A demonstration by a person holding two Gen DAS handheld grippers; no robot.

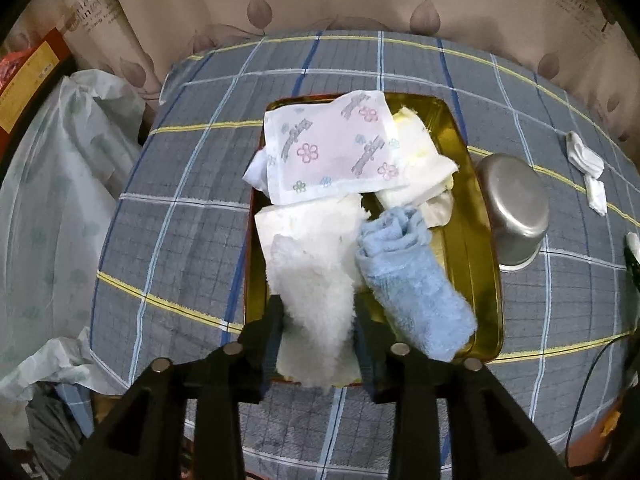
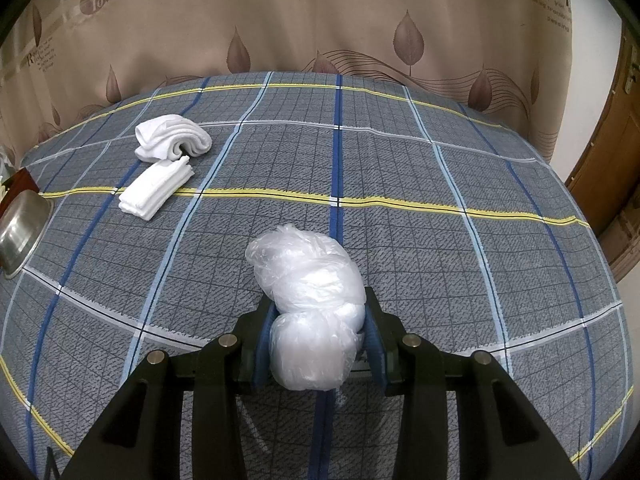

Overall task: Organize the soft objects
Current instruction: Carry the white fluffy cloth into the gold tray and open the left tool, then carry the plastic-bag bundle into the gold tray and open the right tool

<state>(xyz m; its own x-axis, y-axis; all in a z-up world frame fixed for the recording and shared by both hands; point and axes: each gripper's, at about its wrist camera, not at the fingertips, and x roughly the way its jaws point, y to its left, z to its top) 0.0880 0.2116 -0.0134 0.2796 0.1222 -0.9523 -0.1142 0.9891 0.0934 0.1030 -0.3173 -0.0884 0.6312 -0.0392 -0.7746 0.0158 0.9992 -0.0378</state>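
A gold-lined tin [image 1: 472, 216] lies on the checked blanket [image 1: 180, 200]. It holds a flower-printed pack [image 1: 332, 148], a rolled blue towel [image 1: 408, 280] and other white soft pieces. My left gripper [image 1: 319, 304] points down over the tin's near end. A fluffy white cloth [image 1: 312, 280] lies in the tin and fills the gap between the parted fingers. In the right wrist view my right gripper [image 2: 318, 304] is shut on a crumpled clear plastic bag bundle [image 2: 308, 280] that rests on the blanket [image 2: 440, 260].
An upturned steel bowl [image 1: 514, 208] sits right of the tin, also at the left edge as the bowl [image 2: 20, 232]. A rolled white cloth [image 2: 172, 142] and a folded one [image 2: 154, 188] lie far left. A curtain [image 2: 320, 20] hangs behind; a large plastic bag [image 1: 60, 180] stands off the left edge.
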